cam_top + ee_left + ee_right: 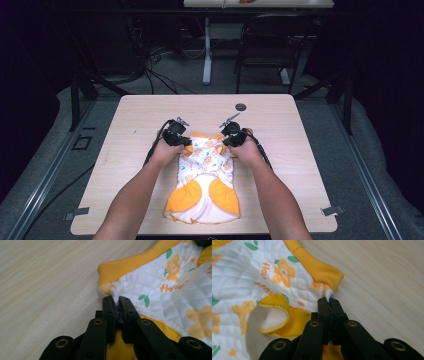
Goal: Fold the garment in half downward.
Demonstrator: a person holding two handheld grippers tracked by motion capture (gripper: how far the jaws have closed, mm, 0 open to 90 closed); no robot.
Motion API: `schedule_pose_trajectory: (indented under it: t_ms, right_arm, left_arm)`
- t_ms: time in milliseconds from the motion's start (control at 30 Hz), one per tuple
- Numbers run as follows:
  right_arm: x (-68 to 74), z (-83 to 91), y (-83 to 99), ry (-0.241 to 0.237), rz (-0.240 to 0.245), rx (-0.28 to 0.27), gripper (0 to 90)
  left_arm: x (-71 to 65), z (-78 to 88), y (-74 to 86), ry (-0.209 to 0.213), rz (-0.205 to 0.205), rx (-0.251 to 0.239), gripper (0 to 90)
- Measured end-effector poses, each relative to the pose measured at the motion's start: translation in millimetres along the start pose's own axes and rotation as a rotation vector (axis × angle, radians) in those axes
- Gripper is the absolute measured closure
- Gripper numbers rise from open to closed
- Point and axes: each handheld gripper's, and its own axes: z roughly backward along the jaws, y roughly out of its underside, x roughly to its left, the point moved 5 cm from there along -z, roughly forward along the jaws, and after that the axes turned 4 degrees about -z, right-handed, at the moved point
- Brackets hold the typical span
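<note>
Quilted baby top: flat on wooden table.
Left gripper: clamped on its shoulder corner.
Right gripper: pinching the other corner.

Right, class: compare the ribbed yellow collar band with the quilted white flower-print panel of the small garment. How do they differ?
The ribbed yellow collar band is plain and a narrow strip along the garment's far end; the quilted white flower-print panel carries orange flowers, green leaves and lettering and spreads wide. The band is ribbed, the panel diamond-stitched. Both lie on the wooden table, and the left gripper and right gripper each pinch fabric beside the band.
</note>
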Motion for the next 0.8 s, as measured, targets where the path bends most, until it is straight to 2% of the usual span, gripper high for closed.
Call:
schedule_pose_trajectory:
  t_ms: [67, 133, 267, 300, 400, 500, 567, 600, 800]
  right_arm:
    - [-0.3, 3.2, -0.9, -0.012, -0.012, -0.030, 89.1]
    - [-1.7, 9.4, -1.7, -0.015, 0.001, -0.027, 89.1]
    - [-0.5, 21.4, -5.6, -0.036, -0.009, -0.095, 89.1]
    - [-1.3, 24.3, -5.9, -0.038, 0.004, -0.086, 89.2]
    - [-0.8, 30.5, -7.7, -0.050, -0.009, -0.105, 89.2]
    - [0.0, 35.6, -9.8, -0.046, -0.006, -0.114, 89.2]
    - [1.1, 41.4, -14.2, -0.033, 0.026, -0.105, 89.2]
    - [1.1, 41.4, -14.2, -0.033, 0.026, -0.105, 89.2]
    - [3.6, 61.9, -31.1, -0.016, 0.057, -0.143, 89.2]
  left_arm:
    - [0.4, 4.6, -1.4, -0.007, -0.001, -0.013, 84.3]
    - [0.7, 9.7, -2.6, -0.001, -0.002, -0.022, 84.4]
    - [1.4, 21.7, -5.2, -0.005, -0.010, -0.050, 84.6]
    - [1.8, 24.9, -5.9, -0.002, -0.011, -0.055, 84.6]
    - [1.9, 31.6, -8.2, 0.000, -0.009, -0.075, 84.7]
    - [1.1, 38.1, -10.8, 0.002, -0.022, -0.081, 84.7]
    - [0.4, 43.0, -13.4, 0.002, -0.030, -0.091, 84.7]
    - [0.6, 46.0, -14.8, -0.003, -0.033, -0.095, 84.7]
    - [6.2, 64.9, -22.5, -0.022, -0.025, -0.153, 84.7]
